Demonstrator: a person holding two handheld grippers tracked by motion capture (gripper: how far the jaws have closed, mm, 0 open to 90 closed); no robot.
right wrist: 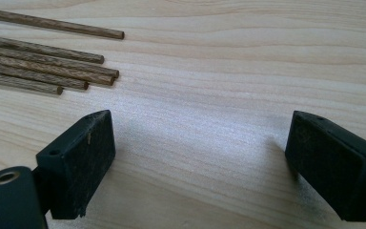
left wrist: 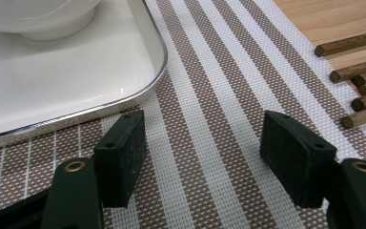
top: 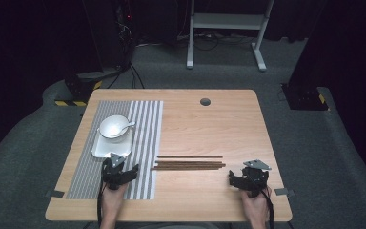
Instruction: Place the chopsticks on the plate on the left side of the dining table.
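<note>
Both tools rest low at the near edge of the tabletop [top: 205, 119], jaws spread wide with nothing between them. Left tool [top: 119, 172] sits on the striped placemat [top: 145, 143], just below the corner of the white tray [top: 100, 149]; right tool [top: 249, 180] sits on bare wood, to the right of the chopsticks [top: 189, 163].

Those chopsticks lie in a loose bundle right of the placemat, their left ends touching or just over its edge, one stick a little apart on the far side. Neither tool touches them.

Judging from this, the step in hand is a pickup of the sticks. To do it well, the right tool should come in across the sticks, not along them, straddle a pair near its ends, and close slowly so the round shafts do not roll out.

Materials: slim, round, dark-grained wooden sticks with blunt cut ends; a woven mesh placemat in brown and white stripes, likely grippy; a glossy rounded-corner tray with a bright rim, carrying a white bowl [top: 112, 126] with a spoon [top: 125, 126]; pale, smooth wood grain beneath.
</note>
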